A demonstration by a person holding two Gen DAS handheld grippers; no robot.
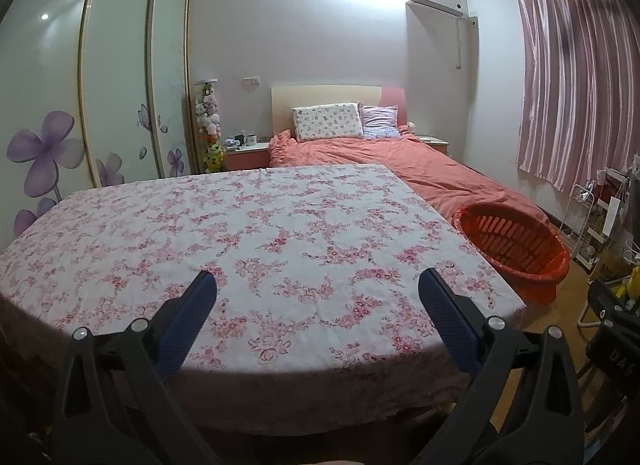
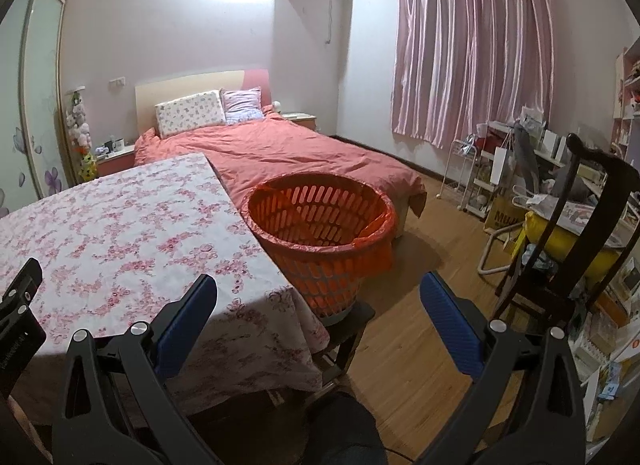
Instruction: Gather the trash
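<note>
An orange slotted basket (image 2: 320, 225) lined with an orange bag stands on a dark stool by the table's right edge; it also shows at the right of the left wrist view as the basket (image 1: 516, 245). My left gripper (image 1: 318, 285) hovers open over the near part of the floral tablecloth (image 1: 240, 225), nothing between its blue pads. My right gripper (image 2: 318, 285) is open too, held over the table's right corner and the floor, just short of the basket. No loose trash shows on the tablecloth (image 2: 100, 233) in either view.
A bed (image 2: 288, 153) with an orange cover lies behind the table and basket. A dark wooden chair (image 2: 568, 233) and cluttered shelves (image 2: 520, 169) fill the right side. Sliding wardrobe doors (image 1: 100, 85) stand at the left. Wood floor (image 2: 420, 305) lies open between basket and chair.
</note>
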